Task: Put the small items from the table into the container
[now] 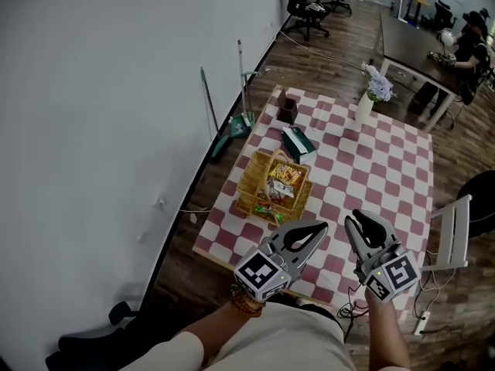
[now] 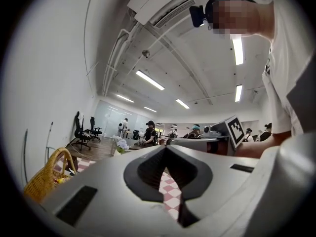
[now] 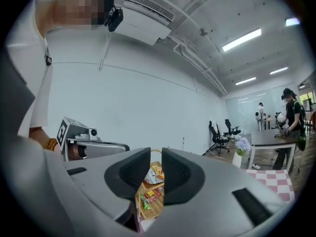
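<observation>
Left gripper [image 1: 320, 228] hangs clenched and empty beside right gripper [image 1: 358, 220], jaws slightly parted, empty; filled basket [image 1: 249, 178] on checked table [image 1: 371, 168] at eleven o'clock.

Filled wicker basket [image 1: 250, 182] on checkered table [image 1: 371, 168]

A white vase [image 1: 364, 107] holding pale flowers [image 1: 379, 86] and a dark brown box [image 1: 288, 107] are seen well apart. A broom [image 1: 241, 91] is leaned against the wall, black office chairs [image 1: 305, 6] are parked beyond it, and a person [image 1: 470, 49] is seated at a dark table [image 1: 410, 45].
</observation>
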